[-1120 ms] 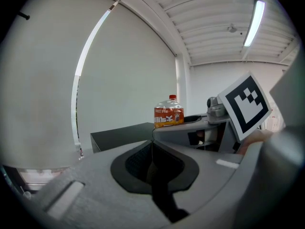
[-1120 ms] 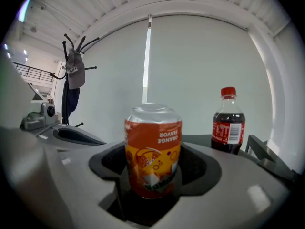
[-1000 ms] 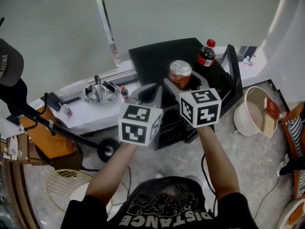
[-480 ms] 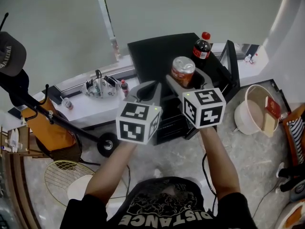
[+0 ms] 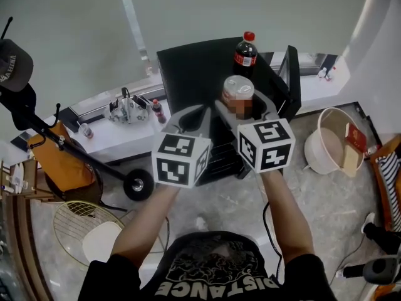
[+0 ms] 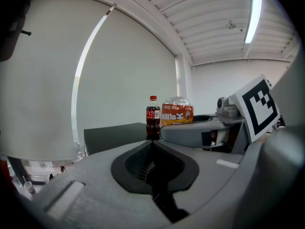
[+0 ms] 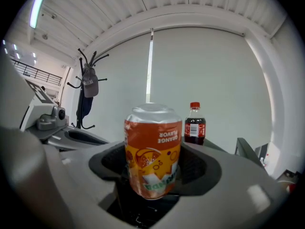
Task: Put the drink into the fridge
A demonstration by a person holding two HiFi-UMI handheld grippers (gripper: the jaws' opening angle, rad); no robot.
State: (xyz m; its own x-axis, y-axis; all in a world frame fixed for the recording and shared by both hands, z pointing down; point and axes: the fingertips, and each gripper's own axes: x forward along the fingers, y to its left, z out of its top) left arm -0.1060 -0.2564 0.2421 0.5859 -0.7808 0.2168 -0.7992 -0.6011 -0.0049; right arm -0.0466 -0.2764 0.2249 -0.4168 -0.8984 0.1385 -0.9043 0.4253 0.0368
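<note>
The right tool (image 5: 245, 110) is clamped on an orange drink can (image 7: 153, 147), which stands between its jaws at the centre of the right gripper view with its label reading upside down. The left tool (image 5: 193, 115), just beside it at left in the head view, has its jaws together with nothing between them. Beyond both, at upper centre, a cola bottle (image 5: 245, 53) stands upright on top of the black fridge (image 5: 194, 74), apart from the can.

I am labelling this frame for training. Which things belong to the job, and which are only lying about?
Job: orange can, held upside down in the right gripper; black fridge.
Lying about: cola bottle on the fridge top; white basin on the floor; cap on the stand.
</note>
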